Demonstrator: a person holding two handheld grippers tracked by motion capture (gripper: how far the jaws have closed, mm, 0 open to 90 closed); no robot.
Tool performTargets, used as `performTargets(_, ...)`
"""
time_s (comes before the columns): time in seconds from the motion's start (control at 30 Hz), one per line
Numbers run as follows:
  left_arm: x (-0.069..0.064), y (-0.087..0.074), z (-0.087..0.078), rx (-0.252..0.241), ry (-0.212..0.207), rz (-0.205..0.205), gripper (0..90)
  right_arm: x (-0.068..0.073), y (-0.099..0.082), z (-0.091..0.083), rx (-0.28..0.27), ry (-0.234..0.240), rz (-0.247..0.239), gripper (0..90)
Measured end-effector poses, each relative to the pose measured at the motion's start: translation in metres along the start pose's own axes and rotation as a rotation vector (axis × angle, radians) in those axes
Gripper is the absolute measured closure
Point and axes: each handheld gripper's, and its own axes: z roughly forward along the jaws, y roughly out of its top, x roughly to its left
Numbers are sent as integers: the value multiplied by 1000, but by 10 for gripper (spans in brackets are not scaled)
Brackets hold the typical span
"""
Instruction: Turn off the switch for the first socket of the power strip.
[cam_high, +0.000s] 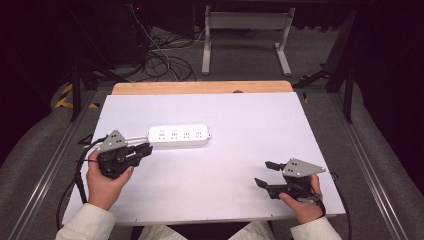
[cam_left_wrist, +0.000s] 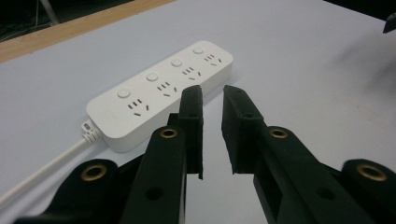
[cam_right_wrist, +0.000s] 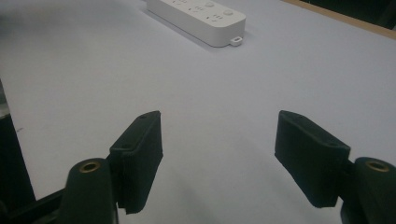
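Observation:
A white power strip (cam_high: 178, 136) with several sockets and round buttons lies flat on the white table top (cam_high: 240, 110), left of centre. Its white cord (cam_high: 131, 137) leaves its left end. My left gripper (cam_high: 147, 149) sits just in front of that left end. In the left gripper view its jaws (cam_left_wrist: 212, 93) stand a narrow gap apart with nothing between them, pointing at the power strip (cam_left_wrist: 159, 93) and its cord (cam_left_wrist: 46, 165). My right gripper (cam_high: 262, 173) rests near the front right, wide open and empty (cam_right_wrist: 219, 119); the strip (cam_right_wrist: 198, 14) lies far ahead of it.
A wooden strip (cam_high: 200, 87) borders the table's far edge. Beyond it, on the floor, are tangled cables (cam_high: 160, 60) and a white desk frame (cam_high: 245, 22). Bare white surface lies between the two grippers and to the right of the power strip.

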Motion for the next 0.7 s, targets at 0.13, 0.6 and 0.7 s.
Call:
performTargets(0.13,3,7,2,2,7,-6,827,0,0,1,3,2,-1,323)
performTargets(0.6,13,33,16,12,16,-32,899,0,0,1,18,9,-5,323)
performTargets(0.7,18,37,20,8,21,-47,900,0,-1,2,22,12,-10,321)
